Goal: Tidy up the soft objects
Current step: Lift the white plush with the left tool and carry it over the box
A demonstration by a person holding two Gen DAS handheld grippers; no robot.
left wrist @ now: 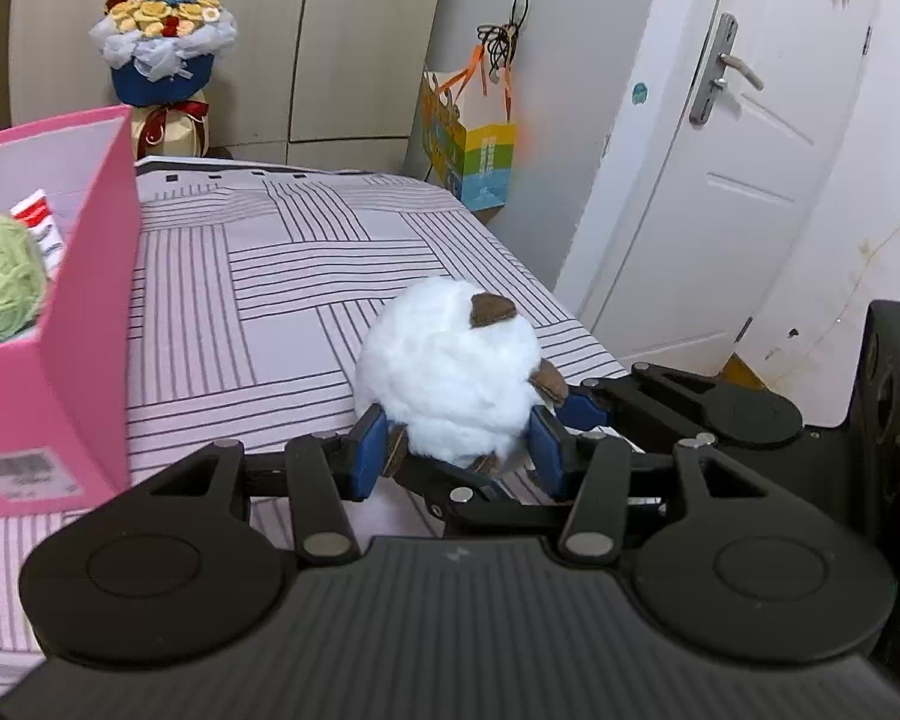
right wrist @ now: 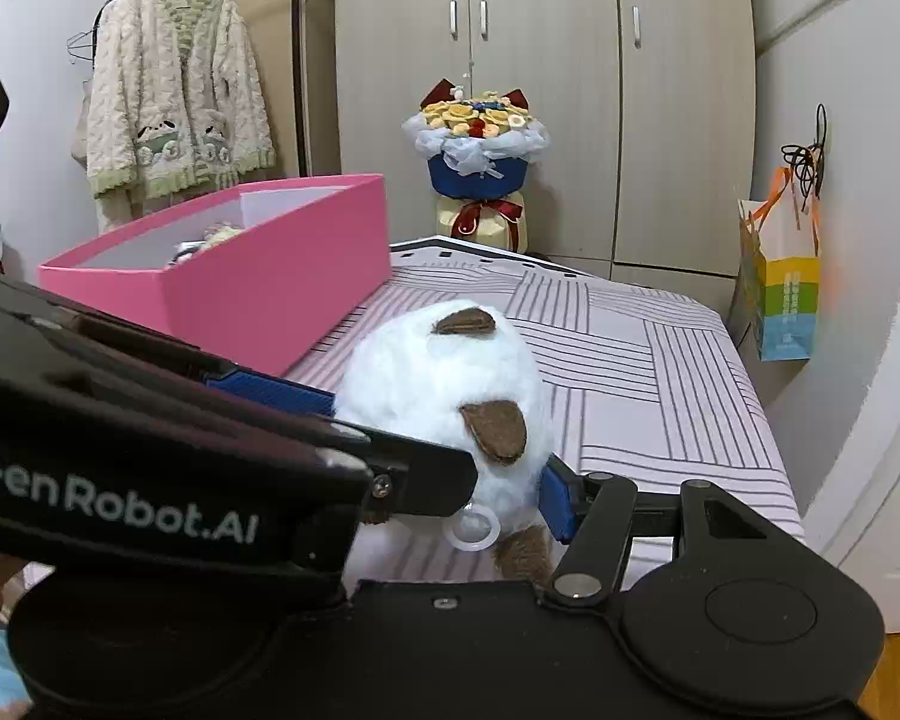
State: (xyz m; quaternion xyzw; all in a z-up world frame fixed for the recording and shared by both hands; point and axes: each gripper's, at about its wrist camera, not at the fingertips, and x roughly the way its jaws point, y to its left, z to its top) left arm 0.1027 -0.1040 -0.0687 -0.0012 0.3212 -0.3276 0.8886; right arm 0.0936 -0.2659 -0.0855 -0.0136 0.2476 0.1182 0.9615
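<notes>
A round white plush toy (left wrist: 450,366) with brown ears and feet hangs over the striped bed (left wrist: 282,276), held from two sides. My left gripper (left wrist: 457,450) is shut on its lower part, one blue pad on each flank. My right gripper (right wrist: 456,498) grips the same plush toy (right wrist: 444,384); its right pad presses the toy's side, and its left finger is hidden behind the left gripper's body (right wrist: 150,468). A white ring hangs under the toy. The open pink box (left wrist: 84,312) stands to the left on the bed and holds a green yarn ball (left wrist: 3,282).
A flower bouquet (right wrist: 477,144) stands beyond the bed against the wardrobe (right wrist: 570,90). A colourful paper bag (right wrist: 783,294) hangs on the right wall, near a white door (left wrist: 738,180). A knitted cardigan (right wrist: 174,102) hangs at the back left. The bed edge drops off at the right.
</notes>
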